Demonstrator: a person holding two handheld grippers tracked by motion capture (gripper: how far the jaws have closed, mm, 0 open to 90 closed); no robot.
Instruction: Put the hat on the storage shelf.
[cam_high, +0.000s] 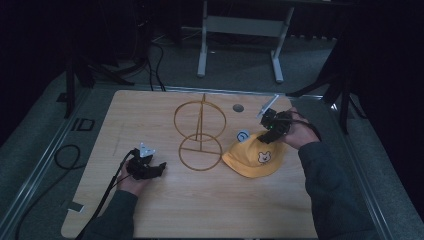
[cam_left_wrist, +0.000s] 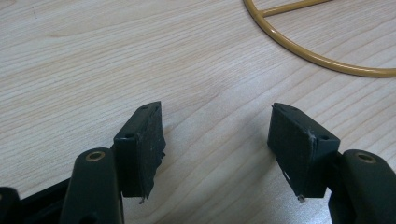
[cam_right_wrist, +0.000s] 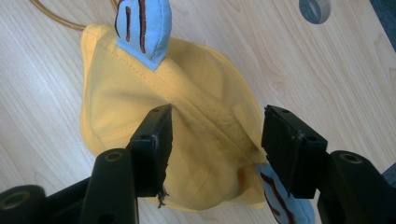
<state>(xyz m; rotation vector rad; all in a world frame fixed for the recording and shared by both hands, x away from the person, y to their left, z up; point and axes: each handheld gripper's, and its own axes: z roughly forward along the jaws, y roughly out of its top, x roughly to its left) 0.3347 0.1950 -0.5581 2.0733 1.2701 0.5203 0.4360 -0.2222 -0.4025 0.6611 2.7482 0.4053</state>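
A yellow child's cap (cam_high: 255, 158) with a bear face and blue ears lies on the wooden table (cam_high: 150, 210), right of a gold wire stand (cam_high: 200, 131) made of two rings on a post. My right gripper (cam_high: 270, 134) hovers over the cap's back edge, jaws open astride the yellow crown (cam_right_wrist: 196, 140); one blue ear (cam_right_wrist: 142, 28) points away and another blue ear (cam_right_wrist: 280, 200) sits by the right jaw. My left gripper (cam_high: 156, 169) rests open low over bare wood, left of the stand's base ring (cam_left_wrist: 317, 56). Nothing is between its fingers (cam_left_wrist: 140, 144).
A round grey grommet (cam_high: 238, 107) is set in the table behind the cap, also seen as a grey hole (cam_right_wrist: 315, 9). Cables trail off the left edge onto the floor (cam_high: 67, 155). A white desk frame (cam_high: 240, 35) stands beyond the table.
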